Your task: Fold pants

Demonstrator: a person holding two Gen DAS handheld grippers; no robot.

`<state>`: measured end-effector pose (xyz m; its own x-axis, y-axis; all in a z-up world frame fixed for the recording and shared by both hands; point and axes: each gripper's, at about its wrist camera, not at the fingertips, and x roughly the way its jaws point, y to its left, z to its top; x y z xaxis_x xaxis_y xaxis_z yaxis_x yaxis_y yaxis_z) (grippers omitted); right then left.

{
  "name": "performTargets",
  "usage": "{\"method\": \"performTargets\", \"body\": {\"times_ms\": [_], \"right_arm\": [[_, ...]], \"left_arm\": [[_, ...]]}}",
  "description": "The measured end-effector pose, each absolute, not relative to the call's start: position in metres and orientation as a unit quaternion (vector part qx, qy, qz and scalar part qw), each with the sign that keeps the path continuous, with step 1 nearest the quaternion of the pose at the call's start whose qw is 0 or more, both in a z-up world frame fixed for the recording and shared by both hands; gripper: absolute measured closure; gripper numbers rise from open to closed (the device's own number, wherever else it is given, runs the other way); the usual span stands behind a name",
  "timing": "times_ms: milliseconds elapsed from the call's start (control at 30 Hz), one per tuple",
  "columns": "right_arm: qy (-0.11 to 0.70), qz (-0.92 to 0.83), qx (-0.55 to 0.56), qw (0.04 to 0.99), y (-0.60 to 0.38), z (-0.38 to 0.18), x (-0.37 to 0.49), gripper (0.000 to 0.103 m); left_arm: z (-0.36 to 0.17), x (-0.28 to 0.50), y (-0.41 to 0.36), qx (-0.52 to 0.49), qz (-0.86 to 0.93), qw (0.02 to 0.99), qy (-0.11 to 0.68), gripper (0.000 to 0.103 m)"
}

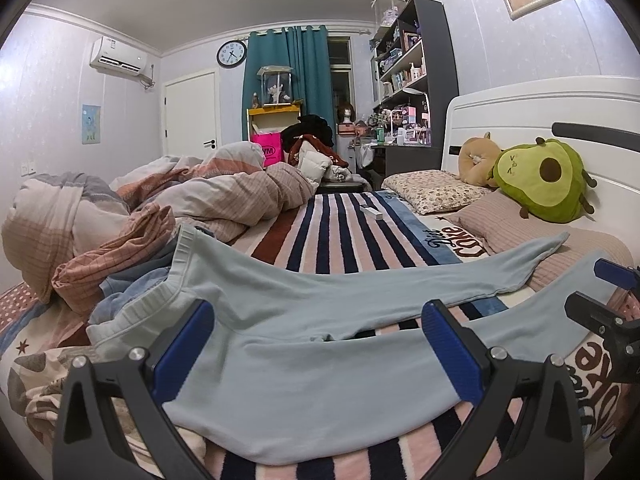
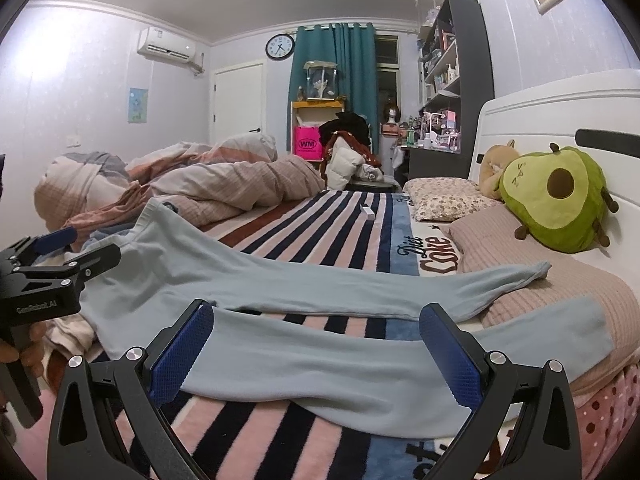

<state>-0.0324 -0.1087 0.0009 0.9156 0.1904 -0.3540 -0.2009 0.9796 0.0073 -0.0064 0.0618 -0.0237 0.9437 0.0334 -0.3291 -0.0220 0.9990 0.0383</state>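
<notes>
We see the pants (image 2: 248, 280) spread flat and unfolded on the bed (image 2: 320, 216). Left tongs (image 1: 318, 344) and right tongs (image 2: 316, 344) gape wide, gripping nothing; all folds remain.

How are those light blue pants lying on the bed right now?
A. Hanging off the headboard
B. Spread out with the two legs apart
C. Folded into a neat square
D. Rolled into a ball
B: the pants lie flat on the striped blanket, legs splayed with a gap between.

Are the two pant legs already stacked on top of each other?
No, the pants lie spread on the striped blanket, legs apart with blanket showing between them.
</notes>
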Motion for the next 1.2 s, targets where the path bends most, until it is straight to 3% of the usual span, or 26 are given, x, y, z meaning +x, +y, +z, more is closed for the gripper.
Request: {"method": "performTargets", "body": {"times_ms": [467, 700, 900, 1033, 1200], "right_arm": [[0.156, 0.095, 0.008, 0.983, -0.120, -0.004, -0.036, 0.000], [0.217, 0.073, 0.015, 0.973, -0.153, -0.021, -0.020, 0.001], [0.315, 0.074, 0.084, 0.942, -0.193, -0.078, 0.000, 0.001], [0.352, 0.094, 0.154, 0.919, -0.206, -0.110, 0.003, 0.001], [0.379, 0.125, 0.201, 0.894, -0.205, -0.137, 0.007, 0.001]], "left_arm": [[-0.026, 0.000, 0.067, 0.011, 0.007, 0.984, 0.177, 0.001], [-0.044, -0.002, 0.121, -0.034, 0.014, 0.976, 0.215, 0.001], [-0.084, 0.006, 0.166, -0.076, 0.034, 0.958, 0.274, 0.001], [-0.112, 0.017, 0.181, -0.115, 0.031, 0.941, 0.317, 0.013], [-0.137, 0.019, 0.175, -0.136, 0.013, 0.924, 0.356, 0.013]]}}
